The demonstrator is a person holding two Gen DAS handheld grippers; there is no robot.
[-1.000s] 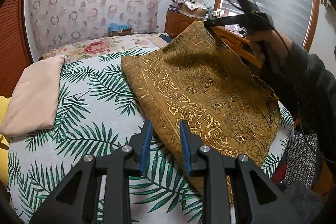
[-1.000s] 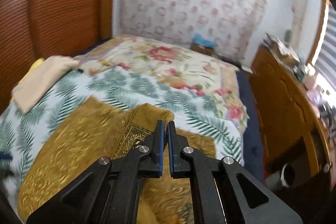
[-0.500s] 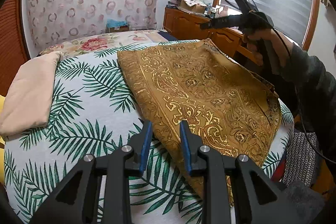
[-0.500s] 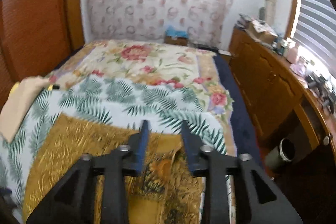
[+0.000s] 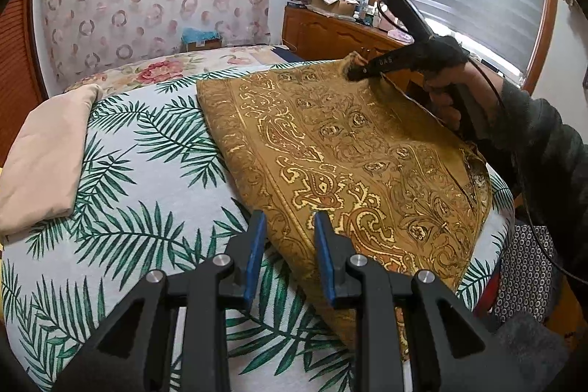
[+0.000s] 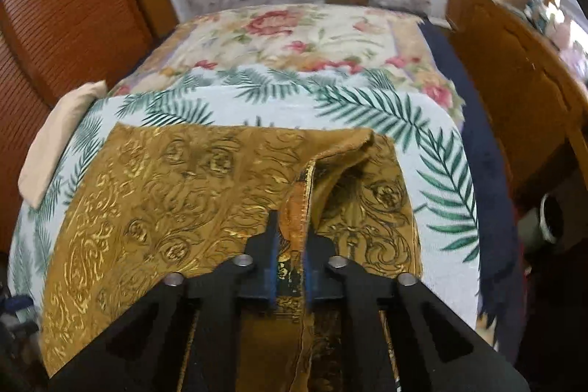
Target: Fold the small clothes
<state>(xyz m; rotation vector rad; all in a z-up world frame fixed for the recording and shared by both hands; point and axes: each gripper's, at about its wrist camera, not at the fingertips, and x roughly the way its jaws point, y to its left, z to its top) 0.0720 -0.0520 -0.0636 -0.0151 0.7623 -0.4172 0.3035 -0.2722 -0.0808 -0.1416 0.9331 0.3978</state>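
A gold-patterned brown cloth (image 5: 352,164) lies spread on the palm-leaf bed cover (image 5: 139,208). My left gripper (image 5: 286,226) is open and empty, its fingertips just over the cloth's near left corner. My right gripper (image 5: 354,70) shows in the left wrist view at the cloth's far right corner. In the right wrist view the right gripper (image 6: 290,237) has its jaws close together around a raised fold of the cloth (image 6: 183,179), and the pads seem to press the fabric edge.
A folded beige garment (image 5: 47,157) lies at the bed's left edge, also in the right wrist view (image 6: 62,138). A floral blanket (image 6: 294,35) covers the far bed. A wooden dresser (image 5: 330,32) stands to the right, and a patterned bag (image 5: 525,267) sits beside the bed.
The right gripper let the raised far corner down, opened, then moved back onto the corner and closed on a fold. The cloth now lies flatter. The left gripper stayed open and hardly moved.
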